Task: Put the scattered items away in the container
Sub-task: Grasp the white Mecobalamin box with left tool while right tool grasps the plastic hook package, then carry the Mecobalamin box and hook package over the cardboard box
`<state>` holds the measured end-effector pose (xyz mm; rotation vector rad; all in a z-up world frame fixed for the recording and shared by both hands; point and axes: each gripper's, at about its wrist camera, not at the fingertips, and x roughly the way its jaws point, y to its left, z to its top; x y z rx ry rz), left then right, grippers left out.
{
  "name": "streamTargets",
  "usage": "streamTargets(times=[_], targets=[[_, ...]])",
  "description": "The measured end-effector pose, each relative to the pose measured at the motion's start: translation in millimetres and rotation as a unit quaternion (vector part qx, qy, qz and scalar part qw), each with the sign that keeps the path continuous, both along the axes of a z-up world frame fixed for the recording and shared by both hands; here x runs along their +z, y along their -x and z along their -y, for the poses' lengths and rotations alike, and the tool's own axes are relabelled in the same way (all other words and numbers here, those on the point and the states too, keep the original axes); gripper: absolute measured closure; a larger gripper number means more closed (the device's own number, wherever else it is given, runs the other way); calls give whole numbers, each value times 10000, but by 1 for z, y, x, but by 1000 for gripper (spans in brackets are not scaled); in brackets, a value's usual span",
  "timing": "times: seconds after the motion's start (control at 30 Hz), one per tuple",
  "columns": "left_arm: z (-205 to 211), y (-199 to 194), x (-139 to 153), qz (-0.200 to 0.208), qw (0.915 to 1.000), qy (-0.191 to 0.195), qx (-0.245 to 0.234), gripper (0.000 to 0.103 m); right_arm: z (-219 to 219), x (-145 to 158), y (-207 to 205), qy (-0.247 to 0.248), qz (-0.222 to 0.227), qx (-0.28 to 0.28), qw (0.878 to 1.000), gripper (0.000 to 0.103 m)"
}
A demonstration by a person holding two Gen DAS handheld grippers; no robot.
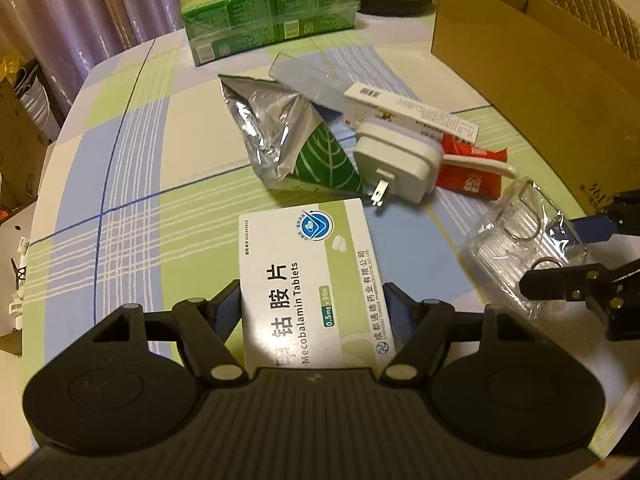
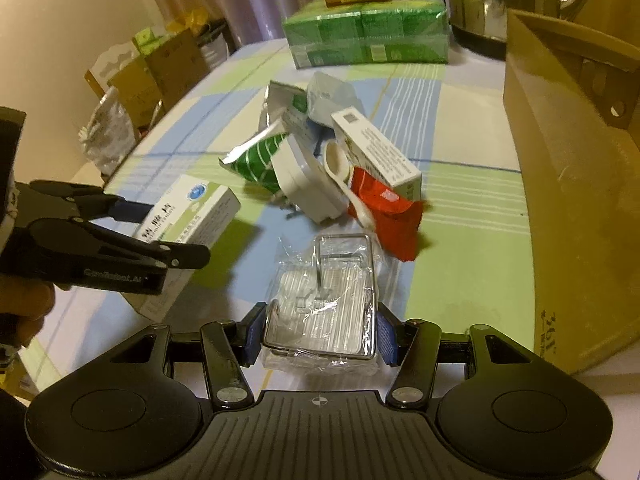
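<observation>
Left claw grips my tablet box; right claw clamps the plastic-wrapped wire rack, cardboard box to its right.

The cardboard box runs off frame — its inside hidden, the kettle cropped.

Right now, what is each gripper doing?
Left gripper: shut on the Mecobalamin tablet box.
Right gripper: shut on the clear plastic-wrapped pack.

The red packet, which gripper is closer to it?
Right. The right gripper sits just short of the red packet; the left gripper is farther off, across the pile.
</observation>
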<state>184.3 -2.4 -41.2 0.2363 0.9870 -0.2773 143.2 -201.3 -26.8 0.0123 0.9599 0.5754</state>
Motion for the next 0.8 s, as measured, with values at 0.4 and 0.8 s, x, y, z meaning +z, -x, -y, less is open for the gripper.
streamTargets(times=[0.4,0.8], targets=[[11,4,26,287,9995,132,25,34,9,22,11,-52,585,-223,9980,51],[41,-1,63,722,9963,454,-137,34,22,42,12,63,1237,-552,9908,51]])
